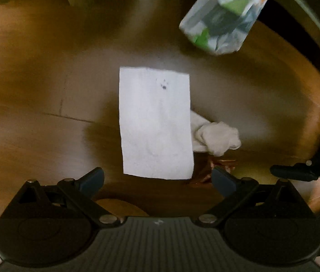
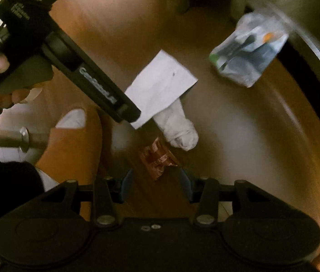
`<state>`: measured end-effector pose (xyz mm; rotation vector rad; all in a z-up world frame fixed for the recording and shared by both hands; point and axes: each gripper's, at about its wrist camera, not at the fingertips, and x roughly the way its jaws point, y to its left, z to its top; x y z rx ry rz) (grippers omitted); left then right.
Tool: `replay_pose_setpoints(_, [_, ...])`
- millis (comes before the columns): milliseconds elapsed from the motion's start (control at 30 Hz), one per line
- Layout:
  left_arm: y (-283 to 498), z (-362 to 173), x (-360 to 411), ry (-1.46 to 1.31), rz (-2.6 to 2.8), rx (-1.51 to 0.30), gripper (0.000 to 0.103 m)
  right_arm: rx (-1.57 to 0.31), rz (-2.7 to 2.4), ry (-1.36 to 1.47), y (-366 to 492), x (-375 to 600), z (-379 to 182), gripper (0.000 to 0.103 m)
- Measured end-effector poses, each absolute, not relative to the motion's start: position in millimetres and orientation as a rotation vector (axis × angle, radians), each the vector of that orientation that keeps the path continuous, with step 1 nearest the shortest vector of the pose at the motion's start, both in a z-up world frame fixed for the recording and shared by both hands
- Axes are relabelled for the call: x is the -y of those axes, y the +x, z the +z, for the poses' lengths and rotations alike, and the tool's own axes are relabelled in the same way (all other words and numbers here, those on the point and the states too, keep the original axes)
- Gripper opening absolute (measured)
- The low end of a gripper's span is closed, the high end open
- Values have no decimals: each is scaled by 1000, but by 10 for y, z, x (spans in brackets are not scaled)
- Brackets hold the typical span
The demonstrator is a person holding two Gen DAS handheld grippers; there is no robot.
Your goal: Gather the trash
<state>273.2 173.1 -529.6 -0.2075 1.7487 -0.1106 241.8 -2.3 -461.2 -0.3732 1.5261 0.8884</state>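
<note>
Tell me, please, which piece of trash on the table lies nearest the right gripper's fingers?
The reddish-brown wrapper: it lies just ahead of the open right gripper, while the crumpled tissue, flat white paper and clear plastic bag lie farther away.

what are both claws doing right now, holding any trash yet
left claw: open, holding nothing
right claw: open, holding nothing

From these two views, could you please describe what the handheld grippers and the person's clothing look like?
Both are matte black. The left gripper and right gripper have blue finger pads, silver pivot bolts and ribbed bodies. The left gripper's handle bears white lettering, too blurred to read. A dark sleeve shows.
</note>
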Motion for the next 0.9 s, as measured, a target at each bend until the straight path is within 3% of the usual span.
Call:
replay_pose_setpoints(333, [2672,-5632,-1784,-256,-59,-1748,97,-1597,876,-344,2532,-137,-5178,46])
replay_pose_setpoints(467, [2659,-5670,-1802,-271,-52,-1752,79,-1633,848,-278,2574,-151,-5284,46])
replay_pose_setpoints(567, [2654,-5652,-1790,-263,-54,-1740,78,-1636,849,-279,2566,-180,-5352,45])
replay_pose_setpoints(633, [2622,-5664,-1749,-252,-52,-1726,71,-1633,846,-285,2565,-195,-5393,44])
replay_pose_setpoints(733, [2597,-5606,-1768,-245,-44,-1707,55,-1620,849,-287,2555,-214,-5390,43])
replay_pose_setpoints(767, [2592,-5587,-1771,-251,-40,-1701,45,-1614,852,-288,2552,-217,-5383,43])
replay_pose_setpoints(800, [2592,-5582,-1791,-262,-37,-1698,35,-1609,854,-289,2533,-211,-5375,40])
replay_pose_setpoints(900, [2606,-5584,-1862,-291,-26,-1701,29,-1609,861,-289,2525,-173,-5338,21])
